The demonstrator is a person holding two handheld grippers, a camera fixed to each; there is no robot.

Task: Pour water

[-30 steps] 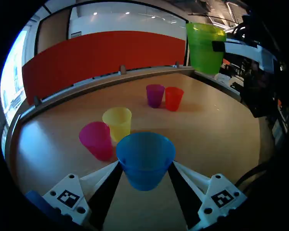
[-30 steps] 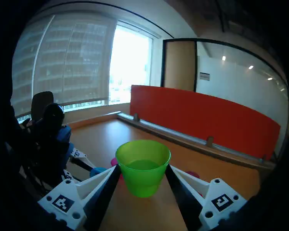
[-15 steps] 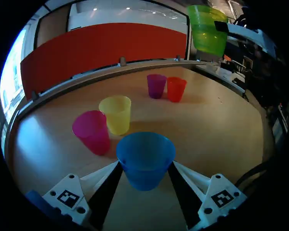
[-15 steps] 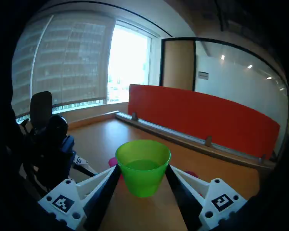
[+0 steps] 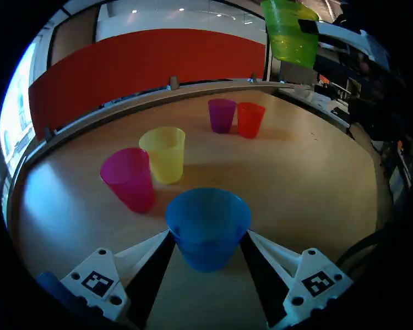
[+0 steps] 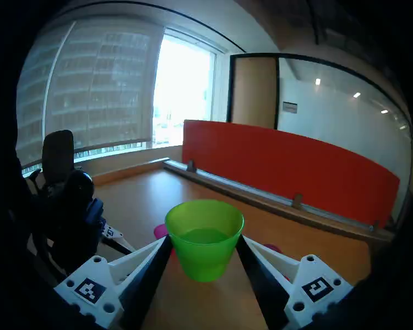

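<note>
Green cup (image 6: pixel 205 236), clamped in our right tongs (image 6: pixel 204 248), we should tip slowly just above the blue cup (image 5: pixel 207 220) our left tongs (image 5: pixel 207 242) clamp.

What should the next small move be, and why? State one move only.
Probably bring the right gripper across until the green cup sits above the blue cup, before any tilting. The green cup, with liquid in it, is upright and, in the left gripper view, high and off to the side of the blue cup, which the left gripper holds upright and seemingly empty.
</note>
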